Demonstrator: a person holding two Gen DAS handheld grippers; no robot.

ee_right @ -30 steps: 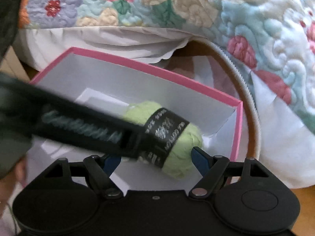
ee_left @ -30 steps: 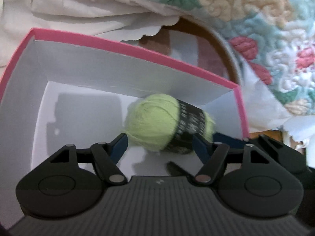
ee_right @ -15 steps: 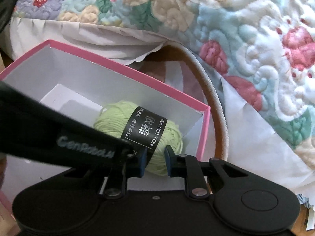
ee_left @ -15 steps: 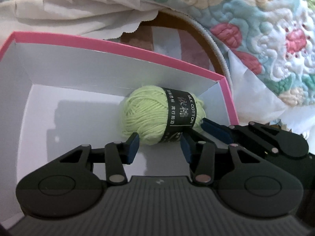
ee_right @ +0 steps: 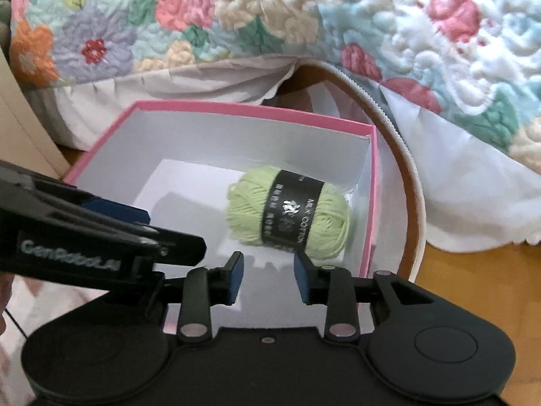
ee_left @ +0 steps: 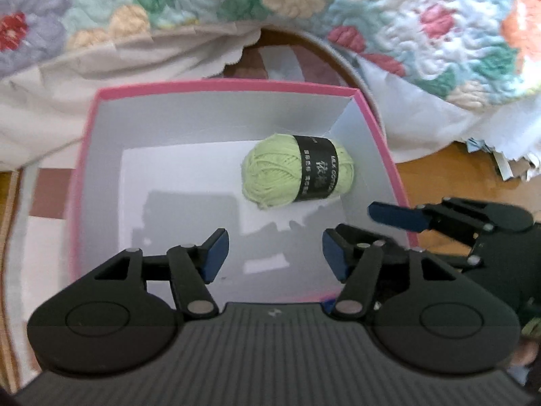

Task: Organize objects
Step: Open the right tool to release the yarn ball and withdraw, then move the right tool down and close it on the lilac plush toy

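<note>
Left wrist view: I look down into a pink-rimmed box [ee_left: 84, 155] with white walls and a white floor. A ball of green yarn [ee_left: 297, 176] with a black label lies in the far right corner, close to the back and right walls. The left half of the floor is bare, giving me wide room there. My left gripper [ee_left: 274, 253] hovers over the near part of the box, its blue-padded fingers [ee_left: 214, 250] spread wide, released and touching nothing. My right gripper [ee_left: 399, 218] reaches in from the right, over the box's right rim.

Right wrist view: the same box [ee_right: 372, 203] sits beside a quilted floral blanket [ee_right: 236, 17], with a curved hoop [ee_right: 410, 182] just past its right wall. The yarn [ee_right: 287, 216] lies by the right wall. The right gripper [ee_right: 268, 272] has its fingers [ee_right: 236, 274] parted, gripping nothing; the right pad sits just at the yarn's near edge, and I cannot tell whether it touches. The left gripper [ee_right: 115, 208] crosses in from the left.
</note>
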